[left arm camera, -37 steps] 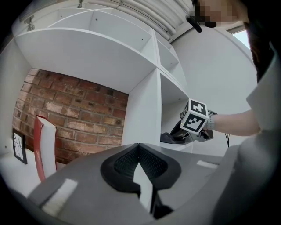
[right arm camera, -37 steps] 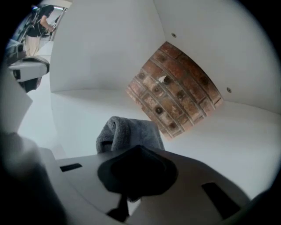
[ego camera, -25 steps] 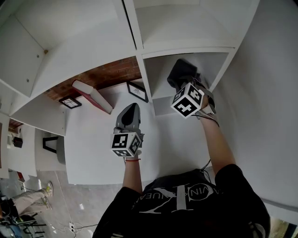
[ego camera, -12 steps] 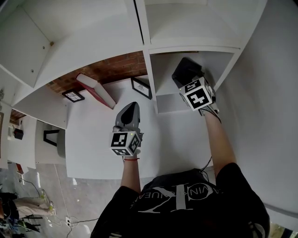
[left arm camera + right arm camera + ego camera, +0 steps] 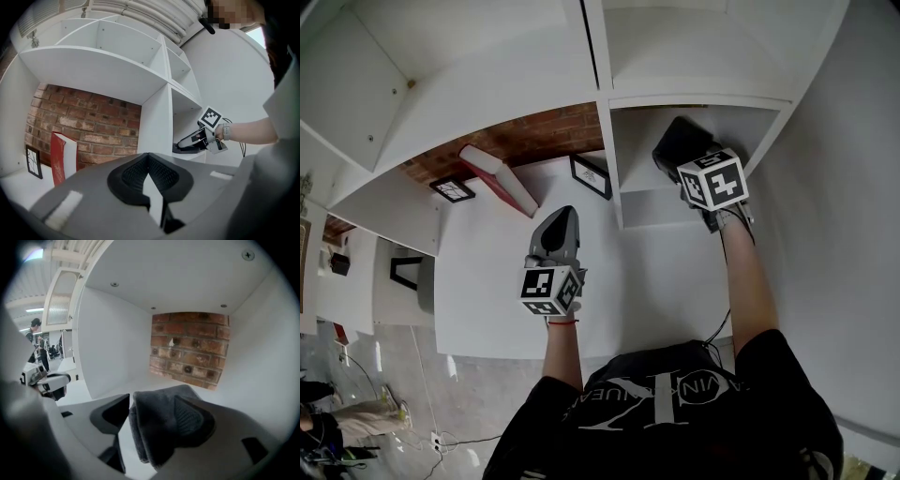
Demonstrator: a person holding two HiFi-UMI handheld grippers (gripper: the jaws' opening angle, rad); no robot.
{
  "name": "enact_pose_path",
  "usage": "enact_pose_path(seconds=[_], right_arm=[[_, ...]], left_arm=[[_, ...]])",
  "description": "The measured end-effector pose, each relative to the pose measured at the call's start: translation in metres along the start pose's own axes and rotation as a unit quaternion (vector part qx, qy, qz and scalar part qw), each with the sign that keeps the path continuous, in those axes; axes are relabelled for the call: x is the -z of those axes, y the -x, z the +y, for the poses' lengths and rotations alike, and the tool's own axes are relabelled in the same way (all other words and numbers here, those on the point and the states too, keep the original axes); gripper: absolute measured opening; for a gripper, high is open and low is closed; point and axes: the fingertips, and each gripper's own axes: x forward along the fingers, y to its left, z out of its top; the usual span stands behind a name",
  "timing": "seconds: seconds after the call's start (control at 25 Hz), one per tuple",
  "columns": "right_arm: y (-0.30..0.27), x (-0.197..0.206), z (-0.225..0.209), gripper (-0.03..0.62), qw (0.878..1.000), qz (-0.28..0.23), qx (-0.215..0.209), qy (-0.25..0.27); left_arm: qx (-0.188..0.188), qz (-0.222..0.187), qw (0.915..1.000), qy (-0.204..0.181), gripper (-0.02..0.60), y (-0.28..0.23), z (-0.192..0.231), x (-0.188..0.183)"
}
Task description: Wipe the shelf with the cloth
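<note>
**Cloth set loose on the shelf floor as the right gripper spreads**

The right gripper (image 5: 151, 404) reaches into the right-hand compartment of the white shelf (image 5: 639, 176). Its jaws have just been opening and now stand wide. The dark grey cloth (image 5: 145, 437) lies bunched between them, leaning on the right jaw with a gap showing at the left one. It sits on the compartment's floor, well short of the back edge where the brick wall (image 5: 190, 343) shows. With no squeeze on the cloth, this looks like either a re-grip for a fresh stroke or a put-down. The frames do not settle which.

The right forearm stretches forward into the opening, and the gripper tips down toward the floor with its marker cube facing up. The left gripper (image 5: 149, 159) is clenched and empty. It is held level over the wide white board in front of the neighbouring bay, where a red book (image 5: 492, 178) leans. It seems parked there to keep clear of the working hand.
</note>
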Motion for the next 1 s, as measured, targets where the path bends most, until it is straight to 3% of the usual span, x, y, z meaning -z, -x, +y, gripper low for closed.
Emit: enact_pose_path(seconds=[0.32, 0.4, 0.48, 0.6, 0.8, 1.0], right_arm=[[-0.011, 0.009, 0.006, 0.268, 0.999, 0.031, 0.013, 0.022], [-0.012, 0.009, 0.011, 0.225, 0.999, 0.041, 0.006, 0.035], [-0.012, 0.011, 0.016, 0.134, 0.997, 0.05, 0.004, 0.051], [-0.012, 0.011, 0.024, 0.097, 0.996, 0.054, 0.005, 0.077], [-0.016, 0.004, 0.054, 0.095, 0.994, 0.046, -0.052, 0.09], [-0.022, -0.004, 0.092, 0.095, 0.984, 0.037, -0.124, 0.122]], left_arm=[[0.005, 0.0, 1.0, 0.004, 0.009, -0.005, -0.003, 0.003], [0.007, 0.0, 1.0, 0.006, 0.009, -0.006, -0.004, 0.003], [0.009, 0.0, 0.9999, 0.007, 0.009, -0.006, -0.006, 0.004], [0.012, 0.0, 0.9999, 0.006, 0.009, -0.007, -0.007, 0.003], [0.015, 0.001, 0.9999, 0.005, 0.009, -0.009, -0.01, 0.005], [0.013, 0.004, 0.9999, 0.003, 0.009, -0.007, -0.009, 0.006]])
